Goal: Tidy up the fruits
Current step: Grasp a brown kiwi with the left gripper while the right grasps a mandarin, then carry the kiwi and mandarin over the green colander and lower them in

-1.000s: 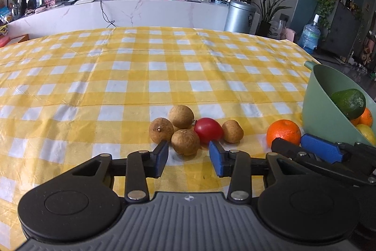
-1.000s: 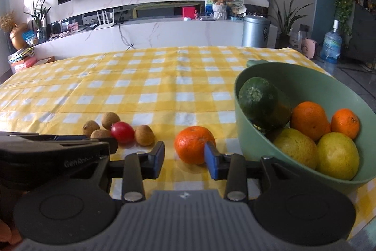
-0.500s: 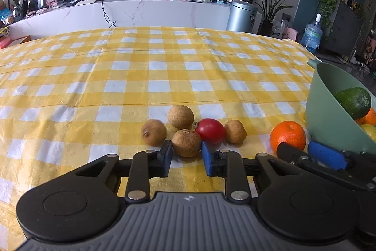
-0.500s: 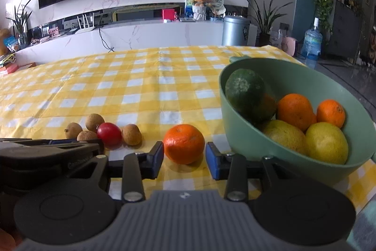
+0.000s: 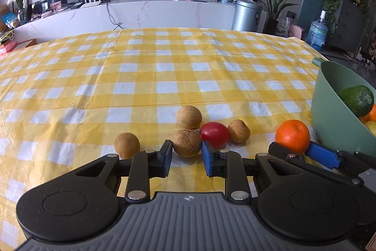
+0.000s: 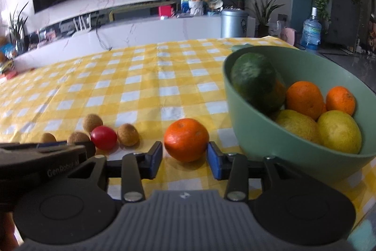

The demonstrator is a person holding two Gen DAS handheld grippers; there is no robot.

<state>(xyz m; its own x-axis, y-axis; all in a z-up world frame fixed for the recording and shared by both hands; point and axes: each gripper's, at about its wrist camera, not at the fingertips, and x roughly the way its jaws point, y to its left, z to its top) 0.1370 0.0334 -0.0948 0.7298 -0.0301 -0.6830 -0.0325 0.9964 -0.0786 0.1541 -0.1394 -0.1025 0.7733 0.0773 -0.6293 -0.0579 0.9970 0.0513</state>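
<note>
On the yellow-and-white checked tablecloth (image 5: 145, 88), a small brown longan (image 5: 127, 145) lies alone at the far left of the fruit, apart from its cluster. Next comes the left gripper (image 5: 186, 155), its blue pads pressed against both sides of a second longan (image 5: 187, 142), which sits on the cloth. Behind that one rests a third longan (image 5: 189, 117), and just to its right a red cherry tomato (image 5: 215, 134) touches a fourth longan (image 5: 238, 131). Further right, the right gripper (image 6: 184, 158) has just been opening; a mandarin (image 6: 186, 139) stands between its blue pads with a gap on either side, so nothing is gripped. At the far right, a green bowl (image 6: 270, 140) holds a dark green avocado (image 6: 257, 84), two oranges and two yellow lemons
</note>
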